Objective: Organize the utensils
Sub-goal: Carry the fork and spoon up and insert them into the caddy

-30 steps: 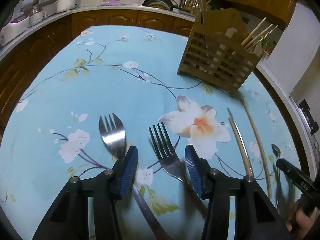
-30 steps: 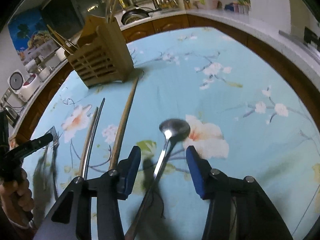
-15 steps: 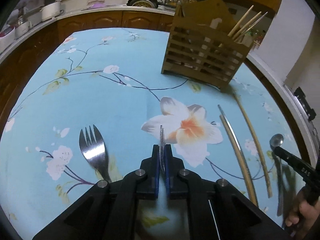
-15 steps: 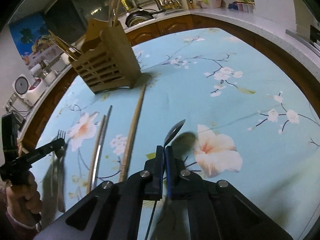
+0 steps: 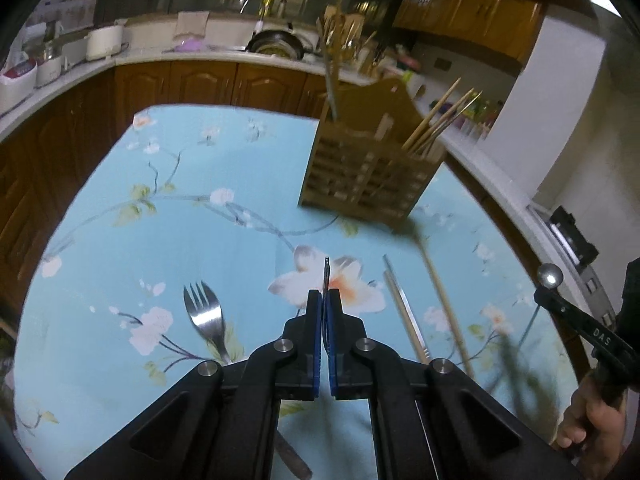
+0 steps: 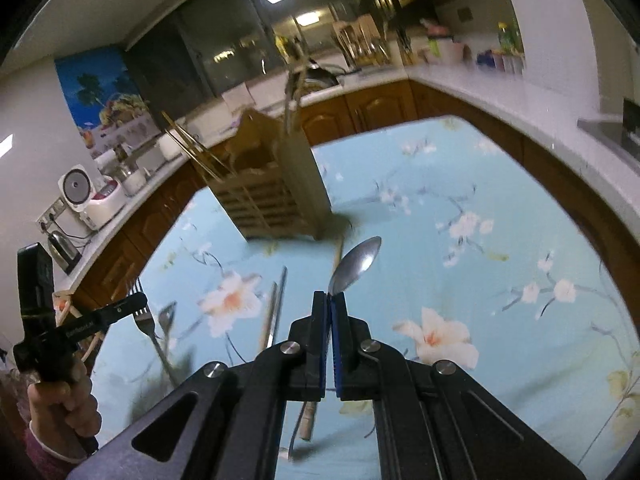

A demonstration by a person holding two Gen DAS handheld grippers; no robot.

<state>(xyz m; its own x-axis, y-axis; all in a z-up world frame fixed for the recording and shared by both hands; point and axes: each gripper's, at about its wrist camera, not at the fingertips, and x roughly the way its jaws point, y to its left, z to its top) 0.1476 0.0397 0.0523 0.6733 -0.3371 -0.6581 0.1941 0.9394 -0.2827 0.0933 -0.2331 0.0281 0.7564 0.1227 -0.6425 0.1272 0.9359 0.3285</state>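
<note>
Carrying step: a fork [image 5: 326, 276], seen edge-on, is clamped in the left gripper [image 5: 324, 300] and a spoon [image 6: 356, 264] in the right gripper [image 6: 330, 304], both above the table [image 5: 240, 240]. Each is next to be dropped into the holder [image 5: 368, 176], probably into separate compartments.

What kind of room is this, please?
Most likely a home kitchen: wooden cabinets under a counter, a pan by the sink, a rice cooker, and a utensil holder on the floral tablecloth.

The right gripper [image 6: 329, 300] clamps a shiny steel spoon [image 6: 357, 263], bowl tilted up, in front of the slatted wooden utensil holder [image 6: 276, 192]. Left of the holder, the left gripper [image 6: 138, 304] grips a steel fork [image 6: 146, 322] above the blue floral tablecloth [image 6: 460, 280].
</note>
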